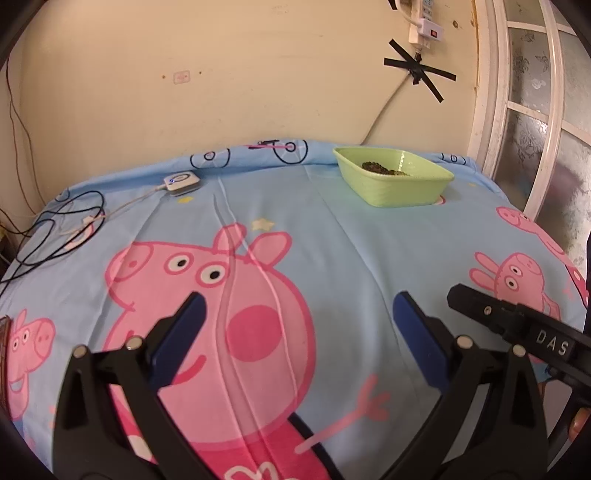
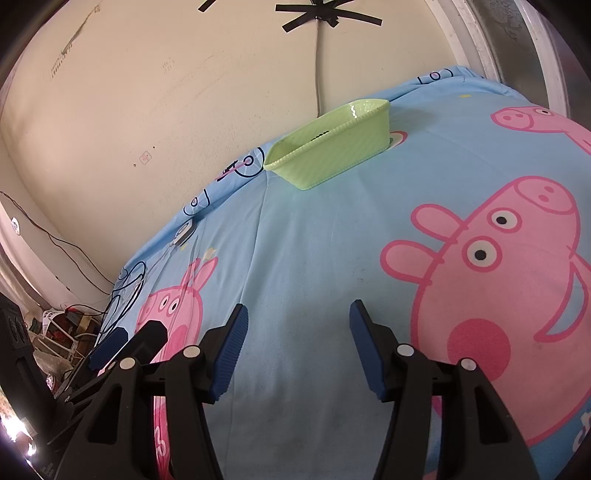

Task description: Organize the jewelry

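A light green plastic tray (image 1: 430, 192) stands at the far side of the blue cartoon-pig sheet (image 1: 332, 236), near the wall. A dark beaded piece of jewelry (image 1: 382, 168) lies inside it. In the right wrist view the tray (image 2: 332, 155) is seen from its side and its contents are mostly hidden. My left gripper (image 1: 299, 317) is open and empty, low over the sheet. My right gripper (image 2: 297, 328) is open and empty over the sheet; its body shows in the left wrist view (image 1: 517, 321). The left gripper shows at the lower left of the right wrist view (image 2: 125, 343).
A small white device (image 1: 181, 181) with a blue light and tangled black and white cables (image 1: 70, 229) lie at the far left of the sheet. A wall stands behind; a power strip (image 1: 424, 29) and taped cable (image 1: 419, 70) hang on it. A window frame (image 1: 517, 103) is right.
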Available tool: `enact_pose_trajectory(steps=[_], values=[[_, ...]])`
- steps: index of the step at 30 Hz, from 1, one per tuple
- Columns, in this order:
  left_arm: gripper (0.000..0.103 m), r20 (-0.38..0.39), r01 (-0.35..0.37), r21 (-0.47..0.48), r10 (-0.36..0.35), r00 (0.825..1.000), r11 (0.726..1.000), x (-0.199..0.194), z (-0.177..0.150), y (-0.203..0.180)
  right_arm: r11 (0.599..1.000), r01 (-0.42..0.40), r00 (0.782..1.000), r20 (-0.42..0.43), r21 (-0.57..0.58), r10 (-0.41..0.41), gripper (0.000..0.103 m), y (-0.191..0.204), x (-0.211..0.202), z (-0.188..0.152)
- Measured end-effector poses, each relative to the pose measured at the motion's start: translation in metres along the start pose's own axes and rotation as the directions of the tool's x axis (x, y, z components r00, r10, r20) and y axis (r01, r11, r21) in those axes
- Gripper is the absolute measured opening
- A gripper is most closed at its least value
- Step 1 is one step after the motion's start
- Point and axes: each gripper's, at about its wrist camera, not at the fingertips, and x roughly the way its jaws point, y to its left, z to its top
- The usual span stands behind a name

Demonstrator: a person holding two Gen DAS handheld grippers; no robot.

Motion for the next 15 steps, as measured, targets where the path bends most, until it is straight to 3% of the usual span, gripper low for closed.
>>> enact_pose_trajectory(steps=[15], values=[[0.097, -0.031, 0.001, -0.015, -0.001, 1.0, 1.0, 0.006, 0.0006, 0.0073, 1.0, -0.003, 1.0, 0.004, 0.003, 0.003, 0.033, -0.0003, -0.0019, 0.0014]])
